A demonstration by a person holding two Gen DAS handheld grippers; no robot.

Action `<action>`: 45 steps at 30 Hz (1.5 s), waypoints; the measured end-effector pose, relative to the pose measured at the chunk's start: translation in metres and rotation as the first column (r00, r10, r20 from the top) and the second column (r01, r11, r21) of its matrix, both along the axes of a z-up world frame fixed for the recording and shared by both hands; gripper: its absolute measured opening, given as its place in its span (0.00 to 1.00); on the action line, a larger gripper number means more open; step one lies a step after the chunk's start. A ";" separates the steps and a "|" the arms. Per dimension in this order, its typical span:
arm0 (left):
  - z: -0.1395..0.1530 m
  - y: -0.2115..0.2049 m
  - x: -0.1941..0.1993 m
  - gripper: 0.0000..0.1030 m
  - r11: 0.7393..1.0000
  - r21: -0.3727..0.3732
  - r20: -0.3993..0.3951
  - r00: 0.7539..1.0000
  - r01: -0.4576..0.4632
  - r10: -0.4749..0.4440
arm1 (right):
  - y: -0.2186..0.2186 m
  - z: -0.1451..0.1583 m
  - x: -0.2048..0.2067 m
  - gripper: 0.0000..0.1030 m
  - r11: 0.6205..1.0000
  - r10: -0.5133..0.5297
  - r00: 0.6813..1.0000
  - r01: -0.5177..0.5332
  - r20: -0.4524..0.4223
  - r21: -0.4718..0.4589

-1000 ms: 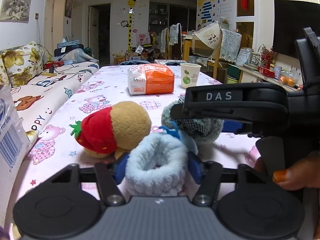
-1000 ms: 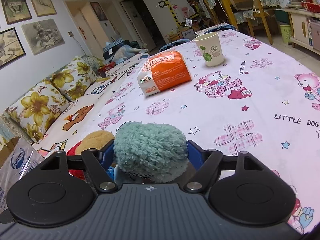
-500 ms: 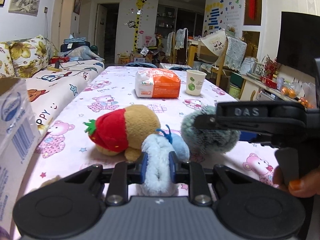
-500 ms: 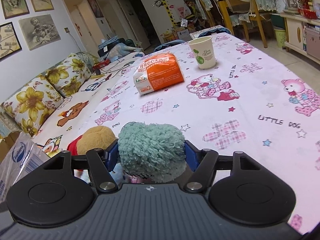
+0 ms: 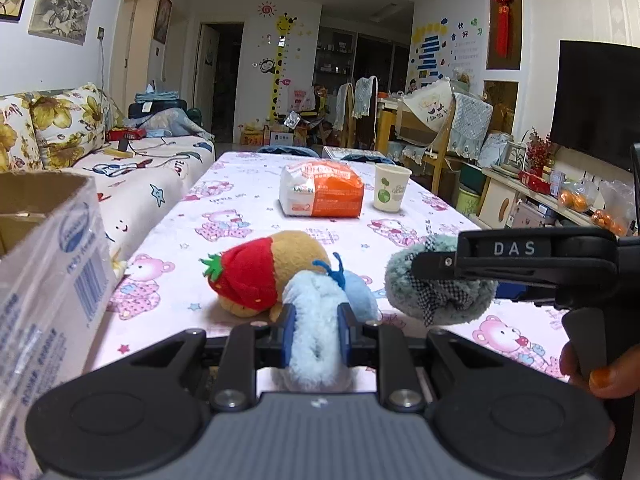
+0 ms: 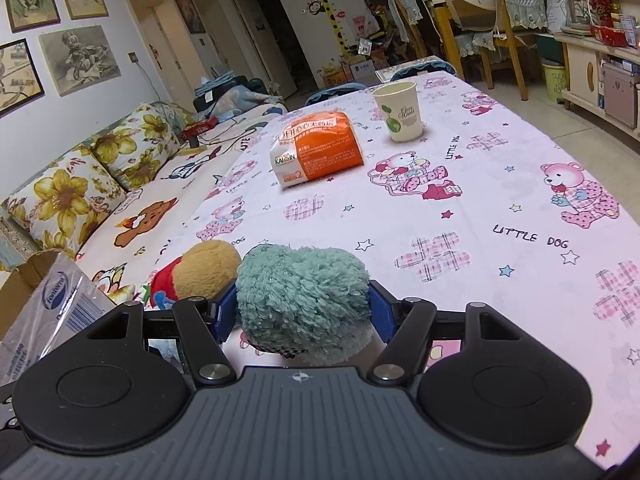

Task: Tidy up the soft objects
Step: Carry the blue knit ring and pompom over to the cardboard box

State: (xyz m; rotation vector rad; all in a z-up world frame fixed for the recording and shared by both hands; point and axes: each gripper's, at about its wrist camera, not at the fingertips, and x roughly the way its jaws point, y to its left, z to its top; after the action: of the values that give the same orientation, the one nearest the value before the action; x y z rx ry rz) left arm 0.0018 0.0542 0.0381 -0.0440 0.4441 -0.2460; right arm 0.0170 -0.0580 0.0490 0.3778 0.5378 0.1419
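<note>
Pale-blue plush (image 5: 316, 332) squeezed inside left claw (image 5: 316, 334), green plush (image 6: 302, 300) clamped between right claw (image 6: 302, 314) pads

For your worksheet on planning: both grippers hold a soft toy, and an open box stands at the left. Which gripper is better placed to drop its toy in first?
Probably the left gripper: it holds the blue toy, and the box stands directly beside it. The right gripper, holding the green toy, is farther away.
</note>
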 end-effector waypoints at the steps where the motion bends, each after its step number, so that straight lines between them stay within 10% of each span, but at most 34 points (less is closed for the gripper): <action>1: 0.002 0.001 -0.002 0.19 1.000 -0.001 0.005 1.000 -0.002 0.002 | 0.000 0.001 -0.001 0.80 1.000 -0.002 1.000 0.002 0.001 0.000; 45: 0.079 0.073 -0.073 0.19 0.985 -0.113 0.256 0.954 -0.127 0.153 | 0.023 0.023 -0.048 0.80 0.997 0.068 0.995 -0.064 0.077 -0.052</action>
State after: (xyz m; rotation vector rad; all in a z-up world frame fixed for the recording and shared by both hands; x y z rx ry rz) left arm -0.0712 0.1272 0.1166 -0.1346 0.1617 -0.1303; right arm -0.0314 -0.0349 0.0718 0.3052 0.4752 0.2057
